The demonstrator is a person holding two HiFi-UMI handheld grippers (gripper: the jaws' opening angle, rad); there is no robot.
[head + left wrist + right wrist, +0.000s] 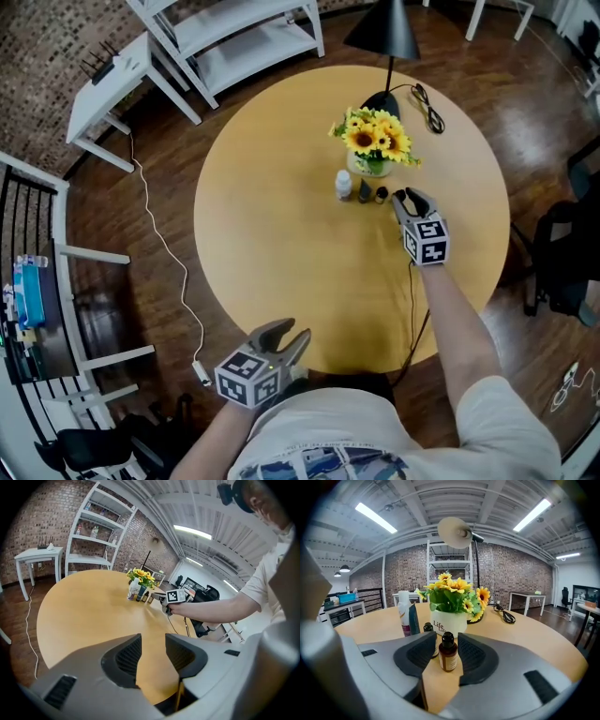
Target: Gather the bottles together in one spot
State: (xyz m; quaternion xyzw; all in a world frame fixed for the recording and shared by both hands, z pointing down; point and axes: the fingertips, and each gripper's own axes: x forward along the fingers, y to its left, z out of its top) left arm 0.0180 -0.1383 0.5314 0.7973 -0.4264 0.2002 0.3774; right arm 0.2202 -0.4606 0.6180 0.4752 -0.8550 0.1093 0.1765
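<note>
Beside a white pot of sunflowers (372,165) on the round wooden table (281,244) stand a white bottle (344,185), a dark teal bottle (365,191) and a small amber bottle (382,195). My right gripper (405,199) reaches in from the right. In the right gripper view an amber bottle (448,652) stands upright on the table between the jaws, which are open with the pads off it. A second amber bottle (427,628) peeks out behind the left jaw. My left gripper (286,337) hovers open and empty at the table's near edge.
A black lamp (384,33) and its coiled cable (429,108) sit behind the flowers. White shelving (244,37) and a small white table (112,80) stand off the table's far left. A dark chair (562,253) is at the right.
</note>
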